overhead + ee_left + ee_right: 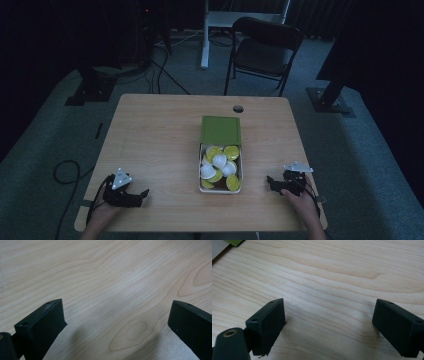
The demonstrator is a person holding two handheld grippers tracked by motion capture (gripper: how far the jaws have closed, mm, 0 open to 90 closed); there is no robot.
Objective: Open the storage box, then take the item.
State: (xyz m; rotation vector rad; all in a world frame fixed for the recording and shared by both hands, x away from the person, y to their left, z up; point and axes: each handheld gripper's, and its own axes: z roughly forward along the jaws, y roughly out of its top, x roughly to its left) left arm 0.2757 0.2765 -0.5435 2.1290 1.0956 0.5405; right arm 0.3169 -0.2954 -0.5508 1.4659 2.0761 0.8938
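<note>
Your left claw point(142, 194) and right claw point(270, 181) both rested spread and empty on the worktop point(160, 130), flanking the open green box point(220, 131) of yellow and white capsules point(219, 160)

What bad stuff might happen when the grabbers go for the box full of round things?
The small yellow and white round capsules are heaped up to the white box rim, so one might roll out. The green lid half covers the box and may be knocked. The left gripper and right gripper start wide open.
</note>
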